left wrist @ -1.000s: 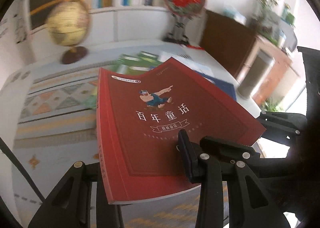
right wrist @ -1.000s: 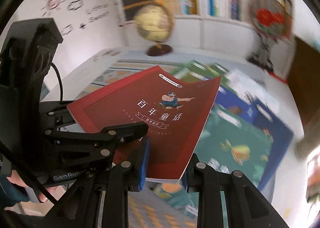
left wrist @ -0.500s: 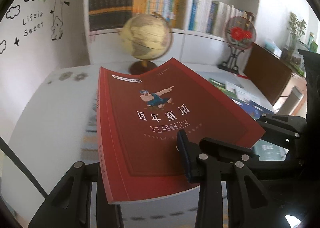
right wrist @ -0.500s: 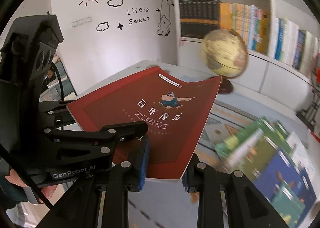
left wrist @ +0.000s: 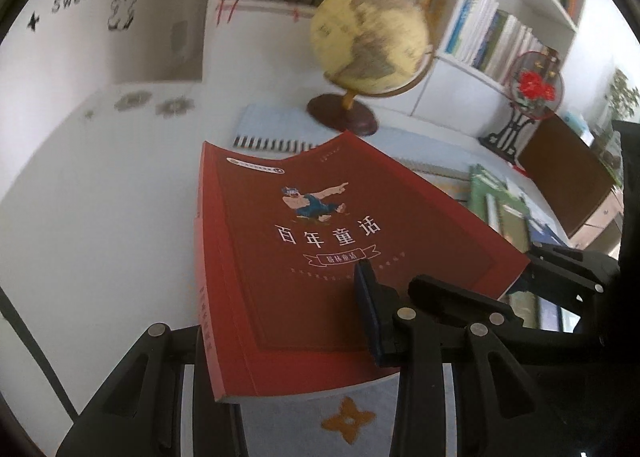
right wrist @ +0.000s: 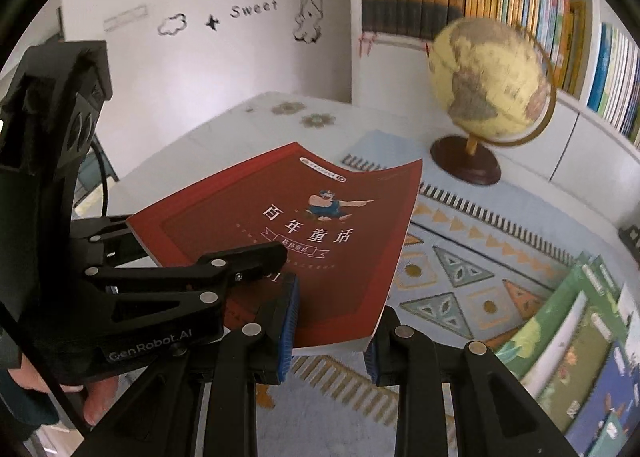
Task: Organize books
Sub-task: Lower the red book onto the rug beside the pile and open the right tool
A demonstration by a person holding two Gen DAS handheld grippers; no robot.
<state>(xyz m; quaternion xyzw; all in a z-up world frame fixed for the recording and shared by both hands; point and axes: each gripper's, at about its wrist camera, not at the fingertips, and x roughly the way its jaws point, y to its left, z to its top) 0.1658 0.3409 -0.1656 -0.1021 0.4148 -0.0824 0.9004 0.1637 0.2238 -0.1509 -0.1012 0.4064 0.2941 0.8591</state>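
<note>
The red book [left wrist: 320, 257] is a thin paperback, held clear of the desk [left wrist: 100, 197] above its patterned cloth [right wrist: 480, 257], not resting on anything. Judged from the bowed far edge, the cover is soft and flexes under its own weight; it is light, not fragile, and its glossy face may slip under a narrow grip. A hold near the spine or across the lower edge appears the soundest, since the free corners droop.

The left tongs [left wrist: 288, 341] are clenched on the lower edge of the book, one finger on the spine side and the blue pad pressed on the cover. The right tongs [right wrist: 332, 321] grasp the same book at its lower right corner, pads on both faces. Both tongs point downward at a slant toward the desk, side by side, sharing the load. A person's hand [right wrist: 96, 397] shows behind the left tongs in the right wrist view.

A globe [left wrist: 368, 37] stands toward the far edge of the desk, well beyond the book. Other books [right wrist: 580, 345] lie fanned toward the right edge, apart from the red one
</note>
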